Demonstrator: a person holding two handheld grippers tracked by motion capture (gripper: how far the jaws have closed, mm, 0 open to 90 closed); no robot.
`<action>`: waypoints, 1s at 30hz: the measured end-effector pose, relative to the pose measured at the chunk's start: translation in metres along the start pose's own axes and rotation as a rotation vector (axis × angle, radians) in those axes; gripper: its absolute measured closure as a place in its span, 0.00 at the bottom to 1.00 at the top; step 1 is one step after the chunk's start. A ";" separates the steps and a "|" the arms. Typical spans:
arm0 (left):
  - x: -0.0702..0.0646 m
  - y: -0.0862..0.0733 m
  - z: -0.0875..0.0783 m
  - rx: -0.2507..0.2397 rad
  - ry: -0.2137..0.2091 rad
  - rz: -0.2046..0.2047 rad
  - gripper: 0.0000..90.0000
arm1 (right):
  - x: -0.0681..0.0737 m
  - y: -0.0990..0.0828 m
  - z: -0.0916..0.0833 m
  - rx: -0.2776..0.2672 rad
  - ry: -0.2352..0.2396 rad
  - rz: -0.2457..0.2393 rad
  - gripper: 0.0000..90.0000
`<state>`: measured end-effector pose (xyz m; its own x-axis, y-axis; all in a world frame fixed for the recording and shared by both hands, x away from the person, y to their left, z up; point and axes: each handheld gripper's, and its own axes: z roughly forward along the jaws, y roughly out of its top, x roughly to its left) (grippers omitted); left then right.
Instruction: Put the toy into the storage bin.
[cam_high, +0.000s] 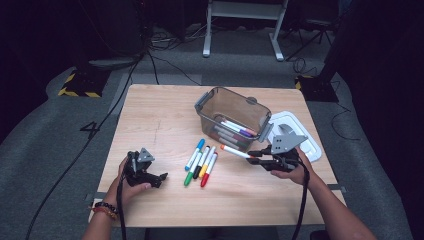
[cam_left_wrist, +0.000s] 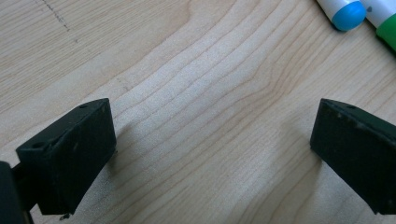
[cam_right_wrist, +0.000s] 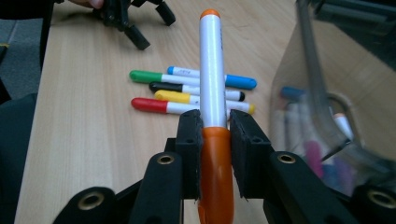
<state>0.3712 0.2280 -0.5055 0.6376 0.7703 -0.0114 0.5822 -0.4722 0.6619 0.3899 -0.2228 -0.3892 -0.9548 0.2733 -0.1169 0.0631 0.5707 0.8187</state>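
My right gripper (cam_high: 256, 157) (cam_right_wrist: 215, 122) is shut on an orange marker (cam_high: 235, 151) (cam_right_wrist: 212, 88), held above the table by its orange cap end, the white barrel pointing away toward the left. Several markers (cam_high: 201, 162) (cam_right_wrist: 187, 91) lie side by side on the wooden table (cam_high: 150, 125): blue, green, black, yellow and red. A clear grey bin (cam_high: 232, 116) (cam_right_wrist: 317, 98) behind them holds more markers. My left gripper (cam_high: 161, 178) (cam_left_wrist: 210, 154) rests open near the table's left front, jaws wide over bare wood. A blue cap (cam_left_wrist: 348, 14) and a green one (cam_left_wrist: 387, 35) show at its view's top right.
The bin's white lid (cam_high: 295, 135) lies at the table's right edge, behind my right hand. Beyond the table are grey floor, cables and a desk frame (cam_high: 245, 30). Bare wood lies between my two grippers at the front.
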 end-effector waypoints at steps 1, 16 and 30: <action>0.000 0.000 0.000 0.000 0.000 0.000 0.01 | -0.003 0.005 -0.002 0.001 -0.012 -0.005 0.83; 0.000 0.000 0.000 0.000 0.000 0.000 0.01 | -0.049 0.047 -0.013 0.002 -0.137 0.022 0.83; 0.000 0.000 0.000 0.000 -0.002 0.001 0.01 | -0.088 0.059 0.007 0.041 -0.191 0.095 0.83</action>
<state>0.3713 0.2281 -0.5055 0.6390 0.7691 -0.0125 0.5820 -0.4727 0.6617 0.4799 -0.2080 -0.3343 -0.8719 0.4670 -0.1475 0.1660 0.5651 0.8081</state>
